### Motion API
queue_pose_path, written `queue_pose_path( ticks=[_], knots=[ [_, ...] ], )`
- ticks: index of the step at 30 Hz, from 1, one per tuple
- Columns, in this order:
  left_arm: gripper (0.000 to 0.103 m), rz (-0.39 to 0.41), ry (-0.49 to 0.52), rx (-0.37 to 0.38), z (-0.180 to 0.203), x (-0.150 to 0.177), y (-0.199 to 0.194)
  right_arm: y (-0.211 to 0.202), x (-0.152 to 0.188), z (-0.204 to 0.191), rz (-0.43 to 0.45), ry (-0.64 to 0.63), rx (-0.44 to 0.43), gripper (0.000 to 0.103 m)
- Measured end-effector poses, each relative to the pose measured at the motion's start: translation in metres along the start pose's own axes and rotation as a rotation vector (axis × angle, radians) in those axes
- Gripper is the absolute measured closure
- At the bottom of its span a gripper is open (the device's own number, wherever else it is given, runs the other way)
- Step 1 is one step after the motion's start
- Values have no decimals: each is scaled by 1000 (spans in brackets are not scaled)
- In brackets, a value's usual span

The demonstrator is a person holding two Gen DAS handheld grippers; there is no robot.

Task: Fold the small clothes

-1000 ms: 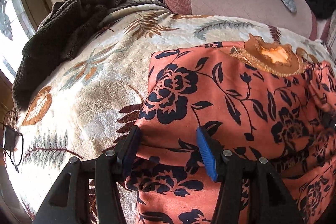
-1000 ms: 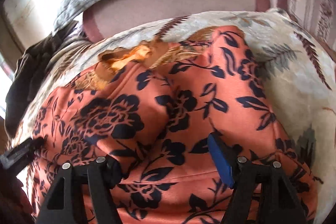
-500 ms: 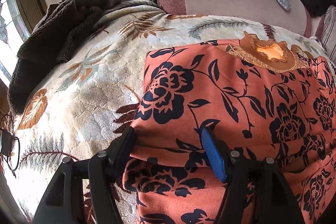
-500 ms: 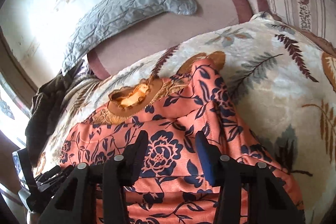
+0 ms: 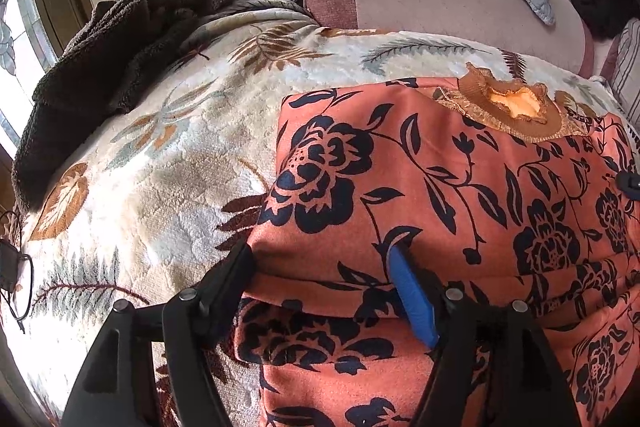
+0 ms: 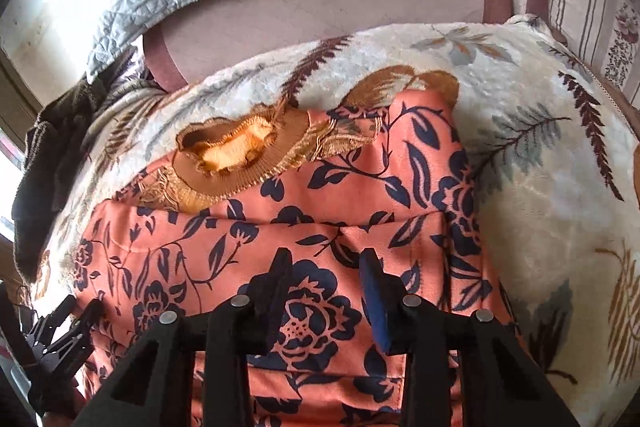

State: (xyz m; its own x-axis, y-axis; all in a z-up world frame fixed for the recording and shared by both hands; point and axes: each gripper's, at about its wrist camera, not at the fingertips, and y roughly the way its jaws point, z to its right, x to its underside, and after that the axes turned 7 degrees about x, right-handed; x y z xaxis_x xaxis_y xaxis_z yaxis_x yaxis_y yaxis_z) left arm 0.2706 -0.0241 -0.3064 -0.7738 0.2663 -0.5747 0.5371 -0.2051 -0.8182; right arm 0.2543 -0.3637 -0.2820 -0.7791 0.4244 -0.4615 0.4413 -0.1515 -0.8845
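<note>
The orange flowered garment (image 5: 460, 195) is spread on the bed's blanket (image 5: 160, 167) with its collar far ahead, its near folded edge straddled by the released left tongs (image 5: 320, 267), the released right tongs (image 6: 324, 267) hovering above.

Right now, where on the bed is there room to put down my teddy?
Bare cream leaf-print blanket lies between the dark brown fuzzy garment and the orange flowered top. Another bare stretch runs from the top's other edge toward the striped cushion. The middle is crowded: the top and both grippers' fingers.
</note>
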Motion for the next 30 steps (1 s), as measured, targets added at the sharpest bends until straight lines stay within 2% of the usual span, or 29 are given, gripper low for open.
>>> queue_pose_path(
  ticks=[2, 3, 5, 7, 10, 14, 17, 19, 24, 28, 30],
  knots=[
    [31, 0, -3, 3, 0, 0, 0, 23, 0, -4, -71, -17, 17, 65],
    [31, 0, -4, 6, -1, 0, 0, 27, 2, -5, -75, -15, 24, 65],
    [31, 1, -9, 12, -2, -1, -1, 20, 3, -4, -53, -10, 16, 65],
    [31, 0, -16, 16, -4, -1, -1, 6, 6, 0, -28, 9, -35, 65],
    [31, -5, -32, 18, -7, 0, -1, -17, 17, 1, 6, -23, -32, 65],
    [31, -20, -76, 35, -15, 1, 2, -35, 40, 5, 7, -54, -32, 65],
    [31, -46, -125, 72, -22, 3, 7, -19, 51, 10, -42, -50, 8, 65],
    [31, -49, -147, 89, -24, 4, 9, -3, 55, 17, -79, -26, 1, 65],
    [31, -29, -115, 71, -20, 5, 3, -19, 51, 13, -41, -45, -10, 65],
    [31, 0, -104, 65, -19, 2, -4, -30, 44, 13, 20, -49, 31, 65],
    [31, 31, -90, 54, -17, 0, -9, -27, 37, 17, 13, -22, 46, 65]
  ],
)
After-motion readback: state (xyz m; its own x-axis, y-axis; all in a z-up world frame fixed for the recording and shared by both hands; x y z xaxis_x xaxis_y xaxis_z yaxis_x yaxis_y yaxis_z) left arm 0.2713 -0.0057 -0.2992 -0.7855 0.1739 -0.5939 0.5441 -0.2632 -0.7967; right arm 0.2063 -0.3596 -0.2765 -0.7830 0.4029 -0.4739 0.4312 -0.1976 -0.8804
